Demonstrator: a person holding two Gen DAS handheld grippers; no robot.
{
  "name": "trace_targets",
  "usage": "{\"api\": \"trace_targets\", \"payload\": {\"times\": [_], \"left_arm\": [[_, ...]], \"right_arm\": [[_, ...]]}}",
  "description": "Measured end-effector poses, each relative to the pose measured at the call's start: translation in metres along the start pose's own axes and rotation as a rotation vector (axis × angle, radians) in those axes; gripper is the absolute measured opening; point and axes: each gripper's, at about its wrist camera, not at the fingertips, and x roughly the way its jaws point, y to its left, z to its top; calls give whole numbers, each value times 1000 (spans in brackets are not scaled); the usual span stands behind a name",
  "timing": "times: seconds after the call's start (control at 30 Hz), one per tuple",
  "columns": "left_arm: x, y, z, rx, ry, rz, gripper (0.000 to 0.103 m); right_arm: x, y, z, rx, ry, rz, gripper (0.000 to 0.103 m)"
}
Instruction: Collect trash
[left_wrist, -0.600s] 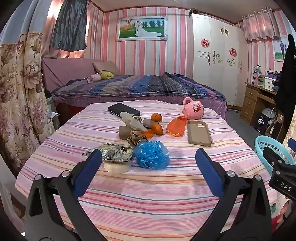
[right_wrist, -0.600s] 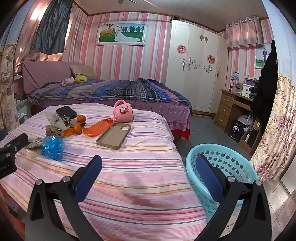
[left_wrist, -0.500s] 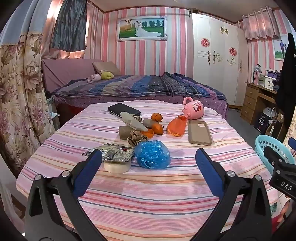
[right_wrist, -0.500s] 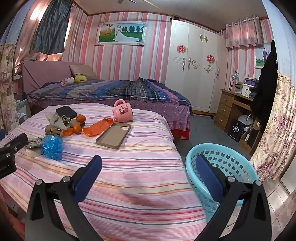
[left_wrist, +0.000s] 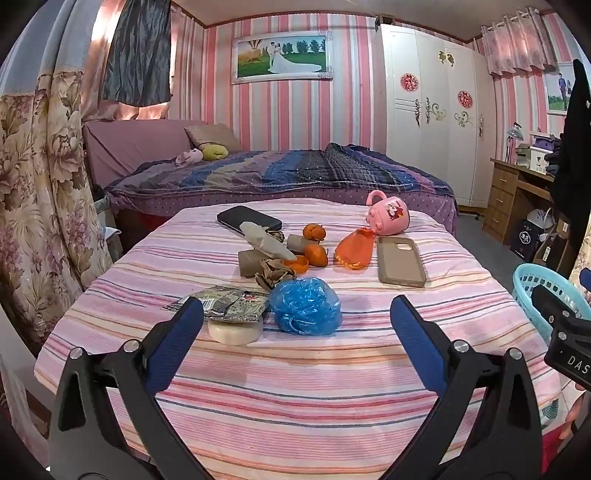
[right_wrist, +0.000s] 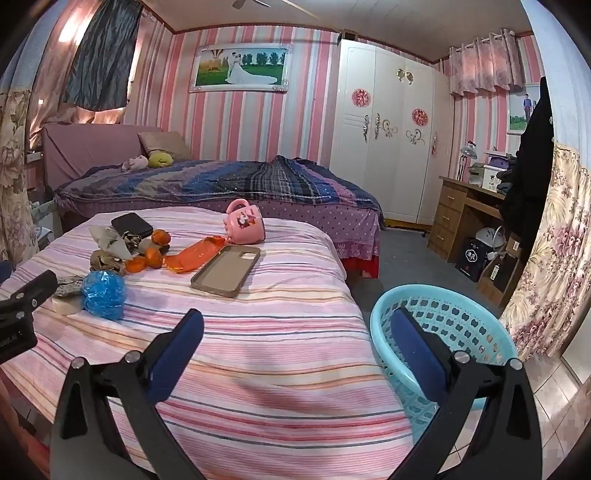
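From my left wrist camera, I am looking over the striped table (left_wrist: 295, 387), where the trash is lying in a loose cluster: a crumpled blue plastic bag (left_wrist: 306, 306) just beside some foil wrappers (left_wrist: 225, 302) that are resting on a white roll of tape (left_wrist: 235, 332), with crumpled brown paper (left_wrist: 271, 271), orange peels (left_wrist: 314, 243) and an orange wrapper (left_wrist: 354, 249) farther back. A pink mug (left_wrist: 388, 218) is lying on its side near a phone case (left_wrist: 400, 260); I cannot tell what is inside it. A light blue basket (left_wrist: 543, 295) is showing at the right edge. My left hand-held gripper (left_wrist: 297, 325) is hovering tilted slightly downward, its jaws spread wide with nothing between them. From my right wrist camera, the basket (right_wrist: 443, 325) is sitting on the floor just beside the table (right_wrist: 277, 350), and nothing is showing inside it. My right hand-held gripper (right_wrist: 297, 325) is also pointing slightly downward, jaws wide apart and empty, while the blue plastic bag (right_wrist: 103, 293) is lying well off to the left.
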Motion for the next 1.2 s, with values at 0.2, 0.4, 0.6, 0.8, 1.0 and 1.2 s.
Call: {"api": "trace_targets", "payload": {"times": [0.2, 0.4, 0.6, 0.8, 1.0, 1.2], "left_arm": [[0, -7, 0, 23, -1, 6, 98], [2, -10, -2, 34, -2, 10, 98], [2, -10, -2, 33, -2, 10, 98], [2, -10, -2, 32, -2, 10, 98], [2, -10, -2, 34, -2, 10, 98], [2, -10, -2, 33, -3, 10, 98]], "right_arm": [[0, 0, -1, 4, -5, -3, 99], [1, 0, -1, 4, -4, -4, 99], [0, -1, -1, 4, -3, -3, 99], [1, 0, -1, 3, -3, -3, 99], [2, -2, -4, 0, 1, -4, 99], [3, -1, -7, -1, 6, -5, 99]]}}
